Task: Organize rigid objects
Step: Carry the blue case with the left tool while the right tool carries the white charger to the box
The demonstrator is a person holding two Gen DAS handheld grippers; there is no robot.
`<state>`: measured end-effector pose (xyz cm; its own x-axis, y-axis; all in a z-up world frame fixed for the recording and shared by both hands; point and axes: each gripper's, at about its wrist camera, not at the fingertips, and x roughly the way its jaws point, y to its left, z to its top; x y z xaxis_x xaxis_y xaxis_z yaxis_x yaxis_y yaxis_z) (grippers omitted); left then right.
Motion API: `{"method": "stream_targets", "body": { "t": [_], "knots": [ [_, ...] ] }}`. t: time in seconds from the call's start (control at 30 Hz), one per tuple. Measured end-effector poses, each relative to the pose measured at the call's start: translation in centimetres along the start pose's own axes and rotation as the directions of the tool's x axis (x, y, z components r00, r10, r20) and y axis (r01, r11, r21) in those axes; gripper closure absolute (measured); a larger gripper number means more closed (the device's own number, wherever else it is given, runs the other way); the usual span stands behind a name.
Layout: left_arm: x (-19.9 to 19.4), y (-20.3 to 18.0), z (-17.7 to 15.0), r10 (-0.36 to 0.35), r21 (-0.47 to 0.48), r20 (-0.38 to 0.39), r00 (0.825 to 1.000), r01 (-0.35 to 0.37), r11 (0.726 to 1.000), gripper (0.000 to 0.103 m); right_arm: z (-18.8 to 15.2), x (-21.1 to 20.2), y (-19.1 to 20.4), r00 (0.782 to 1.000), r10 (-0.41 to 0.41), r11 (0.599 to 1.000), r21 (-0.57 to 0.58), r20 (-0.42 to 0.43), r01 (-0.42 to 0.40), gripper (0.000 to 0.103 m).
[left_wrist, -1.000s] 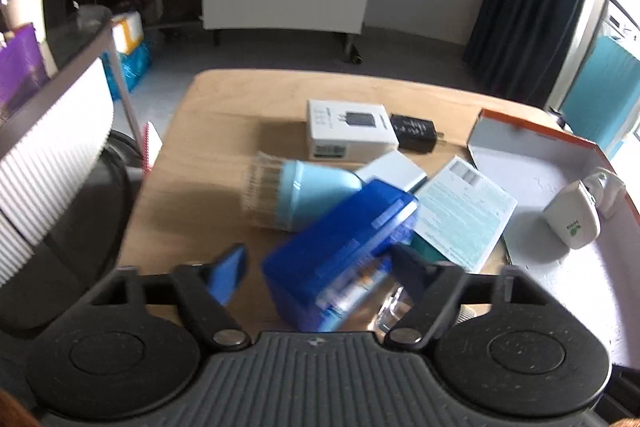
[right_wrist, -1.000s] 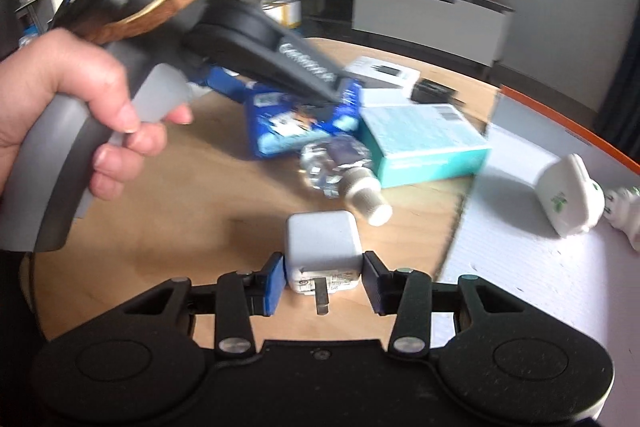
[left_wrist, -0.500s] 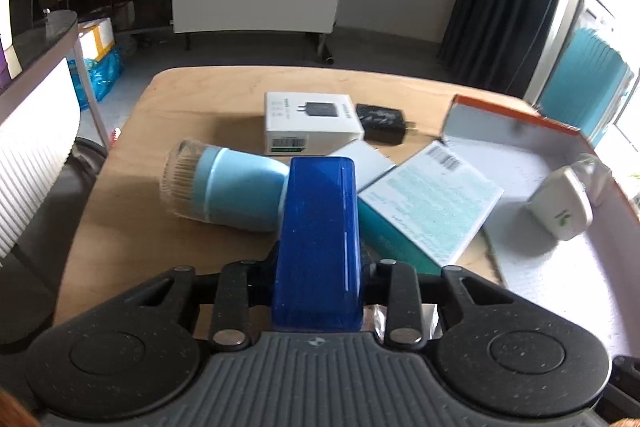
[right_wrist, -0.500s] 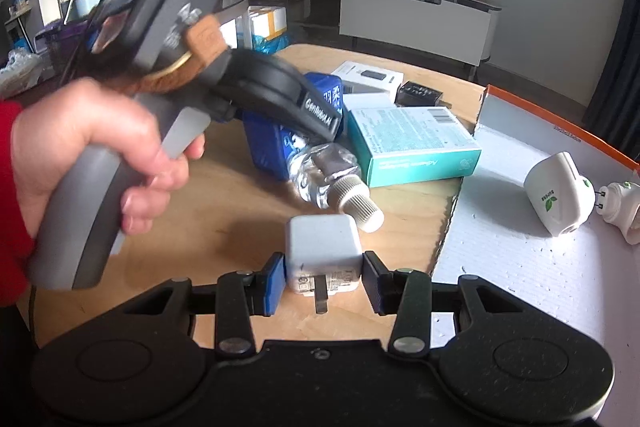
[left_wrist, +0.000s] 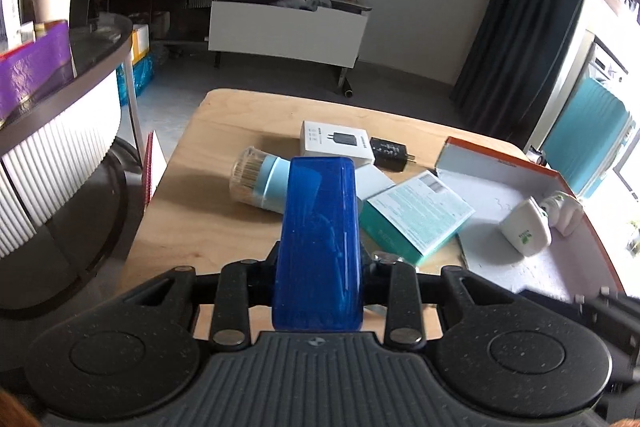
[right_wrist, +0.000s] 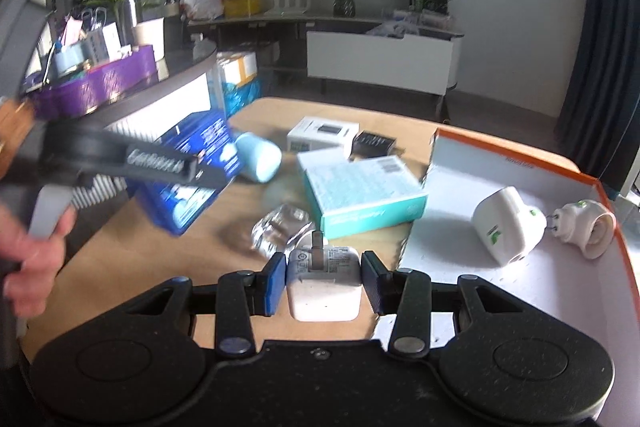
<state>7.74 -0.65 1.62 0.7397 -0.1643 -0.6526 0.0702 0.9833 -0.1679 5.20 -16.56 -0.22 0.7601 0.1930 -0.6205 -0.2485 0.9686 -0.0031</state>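
A pale wooden bench (left_wrist: 224,223) stands in a room with a dark curtain and a low white cabinet. The left claw (left_wrist: 318,263) pinches a blue translucent box (left_wrist: 318,235), raised above the bench; its printed side (right_wrist: 192,171) is too blurred to read. The right claw (right_wrist: 323,281) pinches a white charger (right_wrist: 324,287), prongs up, label unreadable. Beyond lie a teal carton (right_wrist: 360,195), a white adapter box (left_wrist: 334,143) and an orange-rimmed tray (right_wrist: 520,163) with two white plugs.
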Motion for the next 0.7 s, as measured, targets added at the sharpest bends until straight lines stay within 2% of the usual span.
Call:
{"method": "stream_targets", "body": {
  "t": [0.17, 0.43, 0.7],
  "knots": [
    [-0.9, -0.9, -0.3, -0.007, -0.015, 0.001, 1.0, 0.007, 1.0, 0.07, 0.4, -1.2, -0.8, 0.999, -0.018, 1.0, 0.015, 0.033, 0.018, 0.053],
    [-1.3, -2.6, -0.5, -0.057, -0.014, -0.009, 0.998, 0.056, 0.998, 0.07, 0.8, -2.9, -1.8, 0.996, -0.054, 0.998, 0.036, 0.075, 0.051, 0.053],
    [-1.6, -3.8, -0.6, -0.065, 0.001, -0.005, 0.998, 0.065, 0.998, 0.07, 0.9, -3.9, -3.0, 0.992, -0.082, 0.995, 0.063, 0.094, 0.076, 0.053]
  ]
}}
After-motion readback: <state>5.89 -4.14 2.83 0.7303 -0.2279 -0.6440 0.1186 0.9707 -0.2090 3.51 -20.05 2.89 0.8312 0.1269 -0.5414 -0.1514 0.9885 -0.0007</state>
